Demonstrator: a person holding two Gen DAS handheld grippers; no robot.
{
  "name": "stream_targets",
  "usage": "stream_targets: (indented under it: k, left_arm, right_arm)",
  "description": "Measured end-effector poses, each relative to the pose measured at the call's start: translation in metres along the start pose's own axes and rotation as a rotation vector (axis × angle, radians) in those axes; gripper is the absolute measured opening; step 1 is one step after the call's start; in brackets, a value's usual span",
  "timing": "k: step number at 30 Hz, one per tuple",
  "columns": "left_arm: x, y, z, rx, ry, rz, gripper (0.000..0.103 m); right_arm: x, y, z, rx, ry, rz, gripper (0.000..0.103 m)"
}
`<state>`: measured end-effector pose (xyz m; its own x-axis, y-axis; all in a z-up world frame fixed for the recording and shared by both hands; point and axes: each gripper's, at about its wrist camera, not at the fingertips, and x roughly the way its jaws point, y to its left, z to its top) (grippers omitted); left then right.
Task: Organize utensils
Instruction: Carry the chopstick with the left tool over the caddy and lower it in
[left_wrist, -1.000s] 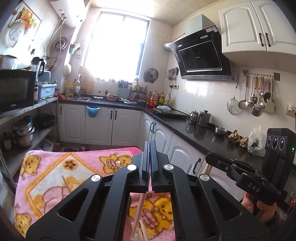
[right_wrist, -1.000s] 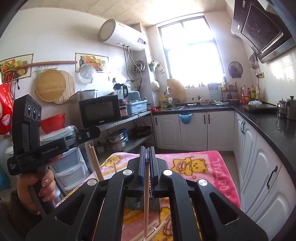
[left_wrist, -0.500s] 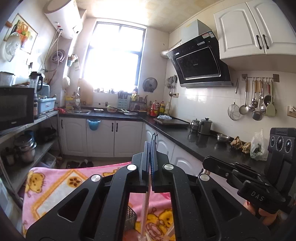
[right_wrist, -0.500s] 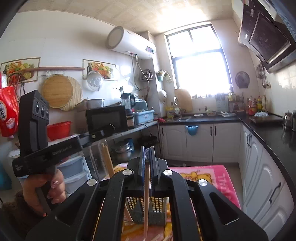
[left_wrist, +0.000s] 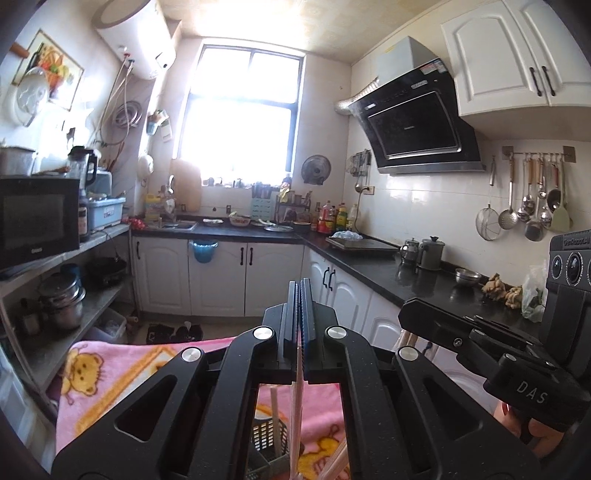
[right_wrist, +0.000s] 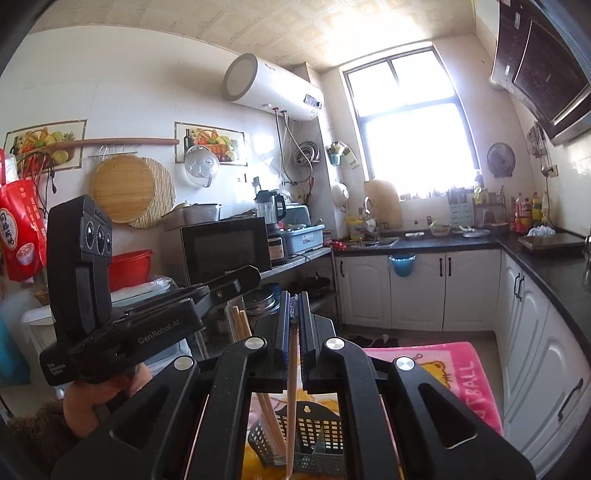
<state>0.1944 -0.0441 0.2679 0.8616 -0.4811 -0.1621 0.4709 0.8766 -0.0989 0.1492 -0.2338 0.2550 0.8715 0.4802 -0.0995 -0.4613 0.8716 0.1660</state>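
My left gripper (left_wrist: 300, 295) is shut on a pale chopstick (left_wrist: 295, 421) that hangs down toward a grey slotted utensil holder (left_wrist: 267, 448) on the pink blanket (left_wrist: 110, 376). My right gripper (right_wrist: 293, 306) is shut on a wooden chopstick (right_wrist: 291, 402) that hangs down over the same holder (right_wrist: 314, 435). Other chopsticks (right_wrist: 267, 417) stand tilted in the holder. Each gripper shows in the other's view, the right one (left_wrist: 480, 350) to my right and the left one (right_wrist: 147, 325) to my left.
White cabinets (left_wrist: 221, 273) and a black counter (left_wrist: 406, 273) run along the back and right. A shelf with a microwave (right_wrist: 221, 247) and pots (left_wrist: 62, 302) stands on the left. More loose chopsticks (left_wrist: 332, 465) lie on the blanket by the holder.
Both grippers have lifted and tilted up with their chopsticks. The views now show more of the room, and the holder has come into view beneath the chopstick tips.
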Motion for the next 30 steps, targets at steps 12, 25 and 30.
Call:
stream_targets:
  k: [12, 25, 30]
  left_arm:
    - [0.041, 0.037, -0.029, -0.034, 0.046, 0.045, 0.000]
    - [0.075, 0.064, -0.061, -0.065, 0.100, 0.081, 0.000]
    - [0.082, 0.065, -0.079, -0.071, 0.120, 0.079, 0.000]
  right_arm:
    - [0.066, -0.034, -0.022, 0.036, 0.049, -0.089, 0.005]
    - [0.097, -0.049, -0.048, 0.048, 0.033, -0.103, 0.005]
    - [0.104, -0.056, -0.058, 0.060, 0.027, -0.104, 0.005]
